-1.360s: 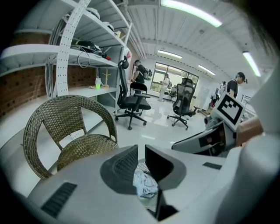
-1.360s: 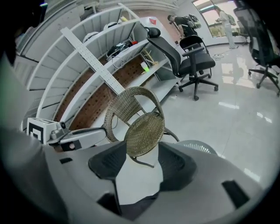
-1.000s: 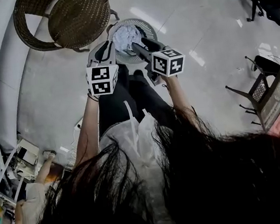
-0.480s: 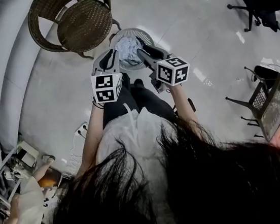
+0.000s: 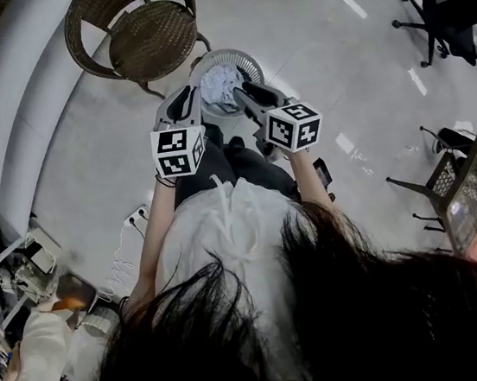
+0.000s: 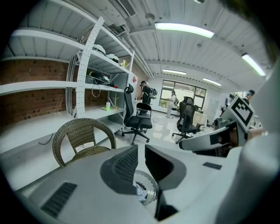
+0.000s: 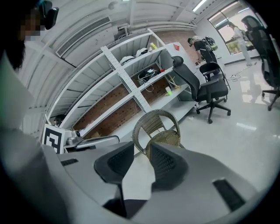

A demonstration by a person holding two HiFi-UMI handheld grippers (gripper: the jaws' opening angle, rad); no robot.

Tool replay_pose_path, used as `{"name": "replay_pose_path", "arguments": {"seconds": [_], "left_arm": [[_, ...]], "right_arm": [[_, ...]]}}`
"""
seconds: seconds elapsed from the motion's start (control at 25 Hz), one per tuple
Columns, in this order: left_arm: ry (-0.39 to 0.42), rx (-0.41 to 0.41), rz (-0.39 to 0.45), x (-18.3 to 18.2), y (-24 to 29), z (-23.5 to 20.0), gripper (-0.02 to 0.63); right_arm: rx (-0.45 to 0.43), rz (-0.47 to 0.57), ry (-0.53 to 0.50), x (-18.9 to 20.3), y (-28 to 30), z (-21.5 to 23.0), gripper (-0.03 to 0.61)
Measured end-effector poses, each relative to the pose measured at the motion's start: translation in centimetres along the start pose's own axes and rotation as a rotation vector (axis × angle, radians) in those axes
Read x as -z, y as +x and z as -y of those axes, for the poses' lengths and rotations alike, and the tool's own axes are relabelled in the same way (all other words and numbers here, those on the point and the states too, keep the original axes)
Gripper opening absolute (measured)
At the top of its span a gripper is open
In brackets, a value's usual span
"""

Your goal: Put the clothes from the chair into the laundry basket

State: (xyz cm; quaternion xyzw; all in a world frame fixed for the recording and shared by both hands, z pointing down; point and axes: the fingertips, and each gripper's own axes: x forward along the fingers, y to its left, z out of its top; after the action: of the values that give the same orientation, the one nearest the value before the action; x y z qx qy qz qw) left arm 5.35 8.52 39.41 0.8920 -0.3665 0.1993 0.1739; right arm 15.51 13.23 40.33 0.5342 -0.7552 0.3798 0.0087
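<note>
Wicker on the one chair (image 5: pixel 147 40) shows a bare seat. The clothes (image 5: pixel 221 83), one pale crumpled bundle, already lie inside the single round laundry basket (image 5: pixel 252 60) on the floor just beside it. Soft, light and limp, such cloth is best pinched at a raised fold. Two grippers hover above the basket. The left gripper (image 5: pixel 189 96) has its jaws a narrow slit apart, empty. The right gripper (image 5: pixel 238 91) has just been closing its jaws; a small gap shows, nothing between them.

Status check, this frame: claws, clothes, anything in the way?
Left claw open, empty. Right claw empty, jaws just been closing, gap remains. Clothes in laundry basket; chair bare. Nothing in the way.
</note>
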Motion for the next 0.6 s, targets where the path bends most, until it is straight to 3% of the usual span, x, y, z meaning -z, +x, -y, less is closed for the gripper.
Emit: {"name": "replay_pose_path", "arguments": {"seconds": [0.12,0.6], "left_arm": [[-0.019,-0.012,0.009,0.2,-0.8,0.8,0.061],[0.029,0.009,-0.003,0.0,-3.4,2.7,0.061]], "right_arm": [[-0.01,0.012,-0.005,0.1,-1.2,-0.2,0.12],[-0.029,0.027,0.018,1.0,-1.9,-2.0,0.103]]}}
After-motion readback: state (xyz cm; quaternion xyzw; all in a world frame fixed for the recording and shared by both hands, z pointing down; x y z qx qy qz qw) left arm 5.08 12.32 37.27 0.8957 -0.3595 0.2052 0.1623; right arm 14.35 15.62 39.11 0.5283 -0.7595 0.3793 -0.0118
